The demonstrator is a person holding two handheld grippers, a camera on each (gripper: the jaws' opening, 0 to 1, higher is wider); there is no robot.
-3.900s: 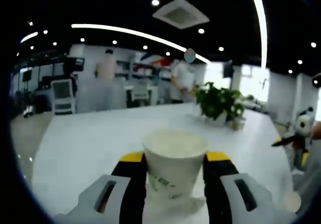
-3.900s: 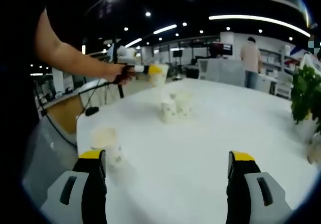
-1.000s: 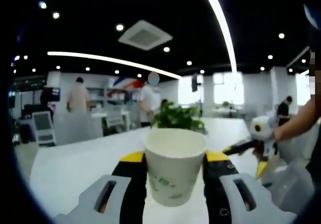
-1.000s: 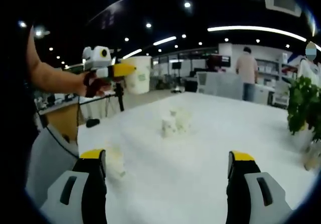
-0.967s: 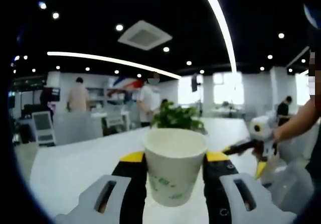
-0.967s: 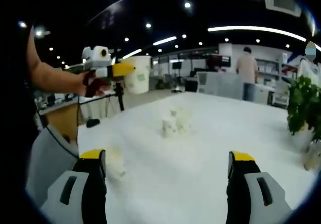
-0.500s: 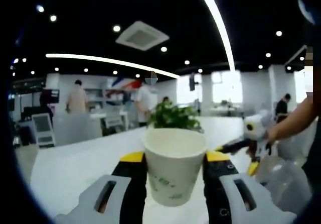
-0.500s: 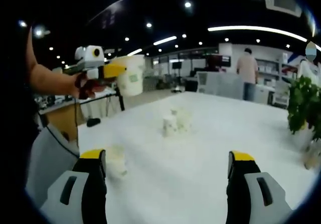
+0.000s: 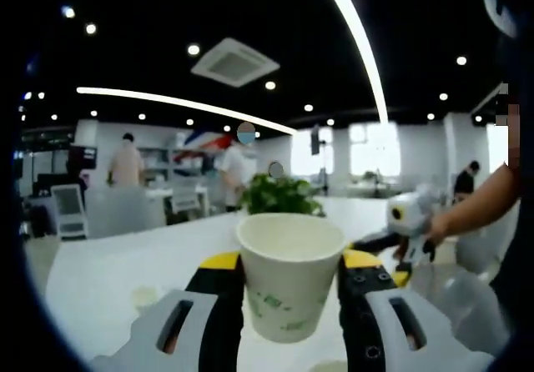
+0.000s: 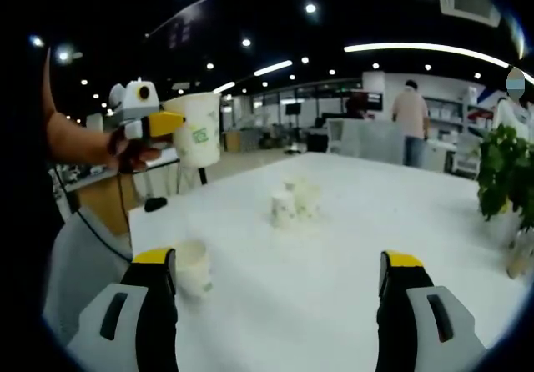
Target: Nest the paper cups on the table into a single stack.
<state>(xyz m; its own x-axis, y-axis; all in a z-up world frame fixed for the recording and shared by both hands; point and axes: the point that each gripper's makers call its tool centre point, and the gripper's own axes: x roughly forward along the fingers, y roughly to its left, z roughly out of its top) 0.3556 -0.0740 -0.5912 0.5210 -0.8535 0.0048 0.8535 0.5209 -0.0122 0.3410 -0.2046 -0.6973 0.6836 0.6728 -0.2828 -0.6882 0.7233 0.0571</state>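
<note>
In the left gripper view my left gripper [image 9: 289, 265] is shut on a white paper cup [image 9: 289, 287] with green print, held upright above the white table [image 9: 100, 263]. The right gripper view has that same cup [image 10: 198, 130] raised at the upper left in the left gripper [image 10: 177, 127], held by a hand. My right gripper [image 10: 278, 265] stands wide open over the table [image 10: 334, 289] with nothing between its fingers. One cup [image 10: 192, 268] stands right by its left jaw. Two more cups [image 10: 282, 208] stand close together farther off. A further cup [image 9: 144, 295] sits low left in the left gripper view.
A potted plant [image 10: 503, 172] stands at the table's far right edge; it is also ahead in the left gripper view as the plant [image 9: 279, 195]. The right gripper [image 9: 399, 237] with a person's arm comes in from the right there. People stand far behind.
The left gripper with its cup has dropped lower and tilted slightly in the right gripper view. The left view has swung, bringing a cup on the table into sight. The right gripper stays still.
</note>
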